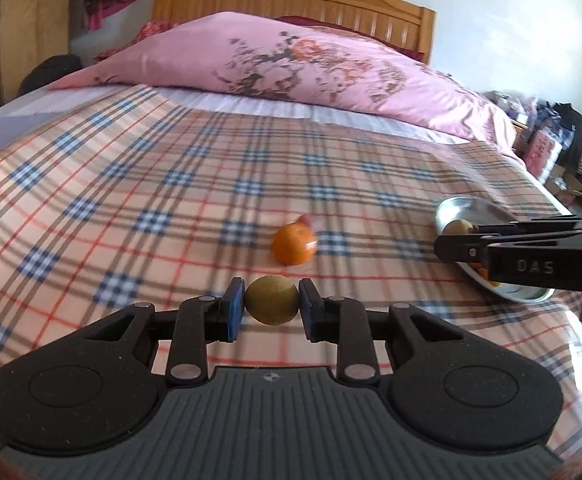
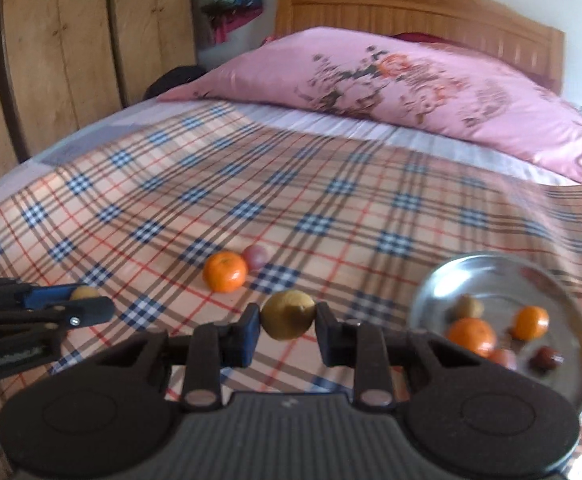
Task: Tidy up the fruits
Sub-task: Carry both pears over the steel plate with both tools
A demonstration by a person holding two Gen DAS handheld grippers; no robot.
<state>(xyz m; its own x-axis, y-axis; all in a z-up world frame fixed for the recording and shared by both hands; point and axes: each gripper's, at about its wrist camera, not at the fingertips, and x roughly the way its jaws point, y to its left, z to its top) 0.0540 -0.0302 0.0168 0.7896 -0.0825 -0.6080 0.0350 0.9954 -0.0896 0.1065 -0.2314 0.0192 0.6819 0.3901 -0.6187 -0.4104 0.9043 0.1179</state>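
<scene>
Two yellow-brown fruits are held, one per gripper: left gripper (image 1: 272, 306) fingers clamp one fruit (image 1: 272, 300) at lower centre; right gripper (image 2: 288, 326) fingers clamp another (image 2: 288, 315). Orange (image 2: 225, 277) and pink fruit (image 2: 256, 257) lie on the bed (image 2: 171, 200). Metal plate (image 2: 471, 268), lower right, holds five fruits.

Bed cover (image 2: 291, 208): woven plaid cloth, matt. Pillow (image 2: 411, 84): pink satin-like cloth, slight sheen. Headboard (image 2: 411, 4): grooved varnished wood. Dish (image 2: 471, 268), lower right: polished metal, reflective. Tool (image 1: 272, 306) body: matt black speckled plastic
</scene>
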